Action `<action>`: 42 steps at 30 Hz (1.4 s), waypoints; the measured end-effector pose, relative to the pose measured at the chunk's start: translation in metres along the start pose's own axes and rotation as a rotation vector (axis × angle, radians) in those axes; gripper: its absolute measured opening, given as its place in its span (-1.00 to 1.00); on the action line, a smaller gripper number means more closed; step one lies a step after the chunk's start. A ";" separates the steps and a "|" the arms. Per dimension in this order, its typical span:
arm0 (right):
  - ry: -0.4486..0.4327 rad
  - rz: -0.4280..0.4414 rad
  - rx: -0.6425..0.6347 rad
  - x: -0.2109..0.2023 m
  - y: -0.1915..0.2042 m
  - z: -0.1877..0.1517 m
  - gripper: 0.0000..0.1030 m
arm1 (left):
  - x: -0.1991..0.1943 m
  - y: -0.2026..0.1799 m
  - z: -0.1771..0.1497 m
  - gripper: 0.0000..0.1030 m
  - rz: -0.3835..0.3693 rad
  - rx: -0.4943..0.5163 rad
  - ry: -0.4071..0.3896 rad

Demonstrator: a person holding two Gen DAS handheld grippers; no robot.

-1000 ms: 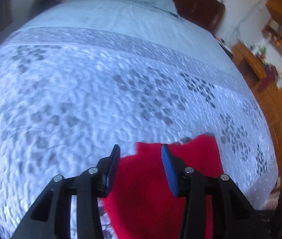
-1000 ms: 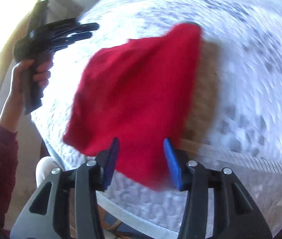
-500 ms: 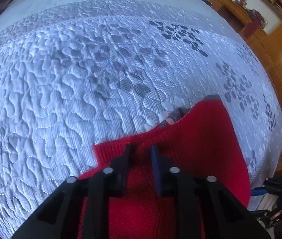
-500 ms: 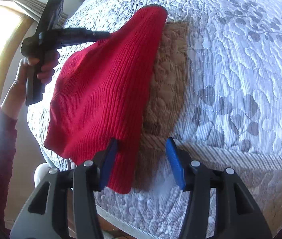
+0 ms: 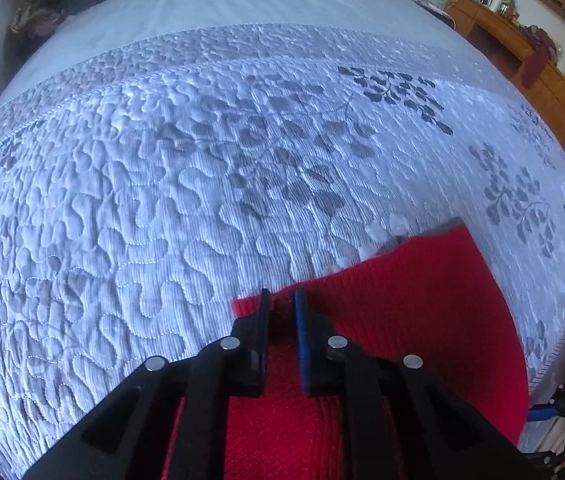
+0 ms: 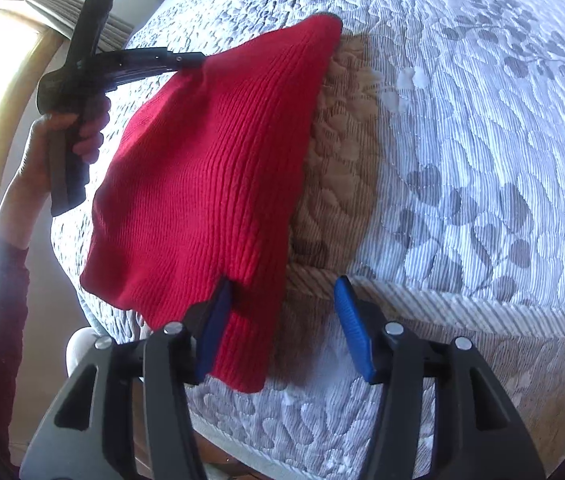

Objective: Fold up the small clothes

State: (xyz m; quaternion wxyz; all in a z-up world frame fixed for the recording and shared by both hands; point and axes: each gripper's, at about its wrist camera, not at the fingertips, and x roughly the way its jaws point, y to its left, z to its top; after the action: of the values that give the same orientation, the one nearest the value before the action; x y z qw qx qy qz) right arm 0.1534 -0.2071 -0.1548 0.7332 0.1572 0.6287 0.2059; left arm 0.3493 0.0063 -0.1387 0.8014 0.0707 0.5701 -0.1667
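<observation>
**Red knit top half-pinched over the bed, right claw not on it yet**

Red knit top [image 6: 210,184] is hanging at the near edge of a bed with a white-and-grey quilted bedspread [image 6: 482,160]; its far corner rests on the quilt and the rest drapes down toward the bedside. Looks like a small ribbed sweater, bright red, no print I can make out, and a bit of white and grey trim peeks out at the far corner in the left wrist view.

The left gripper [image 5: 281,300] is nearly closed, clamped on the top's upper hem, with red fabric bunched between the pads. From the right side you can see that same tool in the person's left hand [image 6: 62,152], holding the cloth up at the top left.

The right gripper [image 6: 282,292] sits about half open with nothing pinched. Its jaws have just been widening a touch. The lower edge of the top lies across its left blue pad and part of the gap, while the right pad is well clear over bare quilt.

Key thing for the next move, I reckon: the long axis runs from the far corner down to the bottom hem at the right claw, so the hem sits left of centre in those jaws. A nudge leftward would be needed before closing, otherwise it might only catch the edge.
</observation>
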 end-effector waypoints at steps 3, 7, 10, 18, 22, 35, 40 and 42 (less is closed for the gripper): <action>0.016 -0.003 -0.012 -0.001 0.007 -0.006 0.06 | -0.025 0.000 -0.015 -0.55 0.016 -0.026 -0.046; 0.033 0.042 -0.003 -0.004 0.011 -0.016 0.10 | -0.075 0.000 -0.059 -0.33 0.041 -0.071 -0.083; 0.049 0.061 -0.005 -0.002 0.019 -0.024 0.10 | -0.102 0.001 -0.108 -0.27 0.033 -0.130 -0.053; 0.051 0.001 -0.003 0.001 0.035 -0.036 0.10 | -0.135 -0.022 -0.208 -0.24 -0.067 -0.230 0.004; 0.077 -0.029 -0.005 0.013 0.044 -0.039 0.06 | -0.124 -0.029 -0.217 -0.28 -0.095 -0.272 0.003; 0.025 -0.036 -0.052 -0.011 0.045 -0.046 -0.81 | -0.100 -0.023 -0.231 -0.87 -0.106 -0.322 0.049; 0.086 -0.079 -0.016 0.026 0.027 -0.051 -0.81 | -0.089 -0.029 -0.233 -0.87 -0.065 -0.268 0.042; 0.080 -0.068 -0.015 0.025 0.027 -0.053 -0.80 | -0.093 -0.032 -0.233 -0.85 -0.063 -0.246 0.036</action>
State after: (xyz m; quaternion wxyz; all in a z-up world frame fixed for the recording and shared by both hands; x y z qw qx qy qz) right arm 0.1017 -0.1728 -0.1714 0.7151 0.1218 0.6611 0.1918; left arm 0.1036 0.0644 -0.1286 0.7880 -0.0430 0.6025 -0.1191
